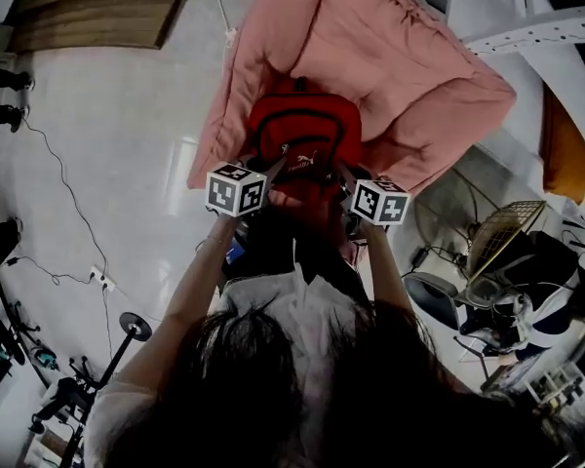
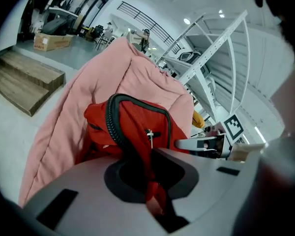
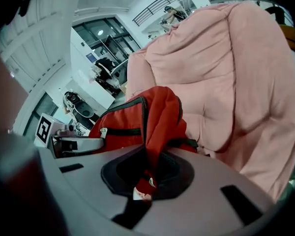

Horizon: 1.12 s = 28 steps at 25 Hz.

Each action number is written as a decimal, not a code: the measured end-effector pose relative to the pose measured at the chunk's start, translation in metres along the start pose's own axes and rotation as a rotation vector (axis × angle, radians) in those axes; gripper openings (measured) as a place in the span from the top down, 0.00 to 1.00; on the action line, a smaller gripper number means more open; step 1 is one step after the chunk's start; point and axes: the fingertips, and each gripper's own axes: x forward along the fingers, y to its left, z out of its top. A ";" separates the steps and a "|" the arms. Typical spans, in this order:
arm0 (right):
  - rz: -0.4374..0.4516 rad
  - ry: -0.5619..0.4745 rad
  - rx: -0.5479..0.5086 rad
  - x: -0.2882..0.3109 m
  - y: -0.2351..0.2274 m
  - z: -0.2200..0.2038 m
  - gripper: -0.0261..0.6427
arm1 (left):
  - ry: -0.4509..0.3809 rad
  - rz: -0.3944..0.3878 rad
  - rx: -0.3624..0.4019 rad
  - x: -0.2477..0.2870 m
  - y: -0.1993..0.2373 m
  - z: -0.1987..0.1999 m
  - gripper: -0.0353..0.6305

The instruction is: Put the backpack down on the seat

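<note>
A red backpack [image 1: 304, 130] with black zips hangs over the pink padded seat [image 1: 390, 57]. My left gripper [image 1: 271, 171] is shut on the backpack's red fabric at its left side. My right gripper [image 1: 339, 175] is shut on the fabric at its right side. In the left gripper view the backpack [image 2: 132, 127] fills the middle, a fold of it pinched between the jaws, and the right gripper [image 2: 206, 142] shows beyond it. In the right gripper view a red fold [image 3: 160, 127] runs down between the jaws, with the seat [image 3: 226, 73] behind. Whether the backpack touches the seat I cannot tell.
The pink seat stands on a pale floor [image 1: 107, 144]. Wooden steps [image 1: 88, 13] lie at the far left. A white metal frame [image 1: 536, 32] and an orange cloth [image 1: 565, 154] are at the right, with a fan [image 1: 502, 232] and clutter below them. Cables and stands [image 1: 68, 388] sit at the lower left.
</note>
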 end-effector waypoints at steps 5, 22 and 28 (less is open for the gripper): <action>-0.039 0.053 0.043 0.032 -0.020 -0.002 0.91 | 0.022 -0.044 -0.107 0.024 0.035 -0.006 0.88; -0.200 0.204 0.128 0.100 -0.088 -0.038 0.91 | 0.120 0.119 -0.028 0.072 0.145 -0.050 0.88; -0.234 0.196 0.088 0.102 -0.089 -0.039 0.91 | 0.130 0.150 -0.005 0.076 0.150 -0.054 0.88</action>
